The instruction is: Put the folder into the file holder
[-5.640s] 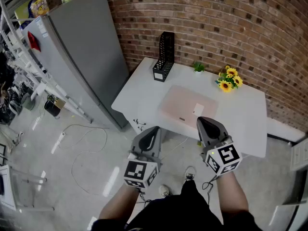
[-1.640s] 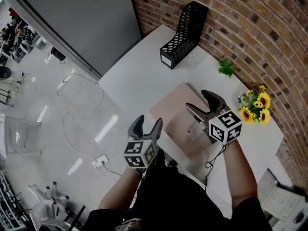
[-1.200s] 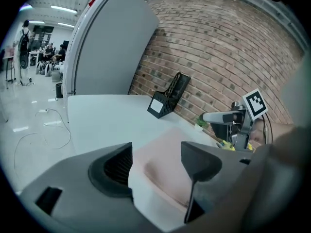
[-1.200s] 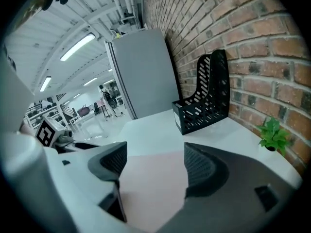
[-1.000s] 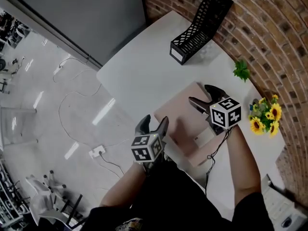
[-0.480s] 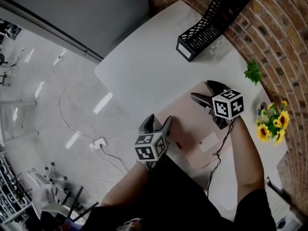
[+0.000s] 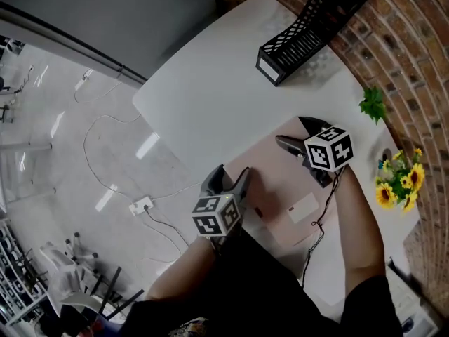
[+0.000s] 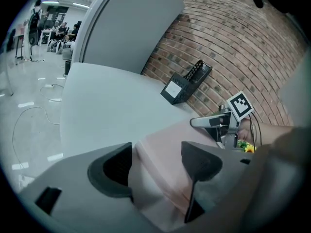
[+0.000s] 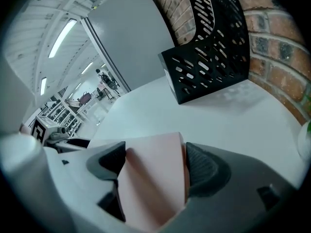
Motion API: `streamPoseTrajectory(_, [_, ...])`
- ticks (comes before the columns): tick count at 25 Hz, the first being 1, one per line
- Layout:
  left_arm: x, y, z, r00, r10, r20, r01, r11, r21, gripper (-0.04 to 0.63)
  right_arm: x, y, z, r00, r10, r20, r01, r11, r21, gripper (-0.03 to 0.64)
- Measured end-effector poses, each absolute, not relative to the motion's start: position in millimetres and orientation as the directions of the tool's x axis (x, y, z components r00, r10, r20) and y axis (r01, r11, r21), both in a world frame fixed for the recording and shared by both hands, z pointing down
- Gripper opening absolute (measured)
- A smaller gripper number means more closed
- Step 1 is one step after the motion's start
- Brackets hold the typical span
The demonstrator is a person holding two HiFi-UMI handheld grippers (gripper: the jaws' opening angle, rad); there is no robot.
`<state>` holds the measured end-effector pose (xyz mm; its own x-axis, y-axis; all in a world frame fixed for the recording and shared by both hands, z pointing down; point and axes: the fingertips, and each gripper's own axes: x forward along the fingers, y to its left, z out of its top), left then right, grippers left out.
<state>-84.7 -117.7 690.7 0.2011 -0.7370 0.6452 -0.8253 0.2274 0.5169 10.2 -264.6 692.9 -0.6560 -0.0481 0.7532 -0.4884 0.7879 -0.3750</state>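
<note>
The folder (image 7: 277, 177) lies flat on the table (image 7: 203, 83). The left gripper (image 7: 229, 178), jaws apart, is at the folder's near left edge. The right gripper (image 7: 292, 132), jaws apart, is over its far corner. The file holder (image 7: 309, 27) stands well beyond the folder, and a plant (image 7: 373, 106) and sunflowers (image 7: 397, 188) are to the folder's right.

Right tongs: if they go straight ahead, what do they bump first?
The pink folder: its corner sits between the open right tongs. Past that, bare table, then probably the black file holder, though depth is unclear.
</note>
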Motion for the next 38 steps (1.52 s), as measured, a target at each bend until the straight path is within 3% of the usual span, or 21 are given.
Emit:
streamPoseTrajectory(15, [-85.7, -121.8, 667.6, 0.170, -0.756, 0.632, -0.836, 0.229, 0.498, 0.305, 8.0, -265.1, 663.7, -0.699, -0.120, 0.705, -0.466, 0.825, -0.321, 0.380])
streamPoseTrajectory(31, [-86.5, -133.1, 506.0, 0.048, -0.939, 0.340, -0.947, 0.065, 0.314, 0.304, 23.2, -260.4, 475.8, -0.828, -0.385, 0.409, -0.472, 0.871, -0.136, 0.379])
streamPoseTrajectory(38, [-68.2, -121.1, 454.9, 0.059, -0.969, 0.240, -0.974, -0.003, 0.228, 0.304, 50.9, -244.2, 421.1, -0.843, -0.459, 0.280, -0.514, 0.842, -0.166, 0.374])
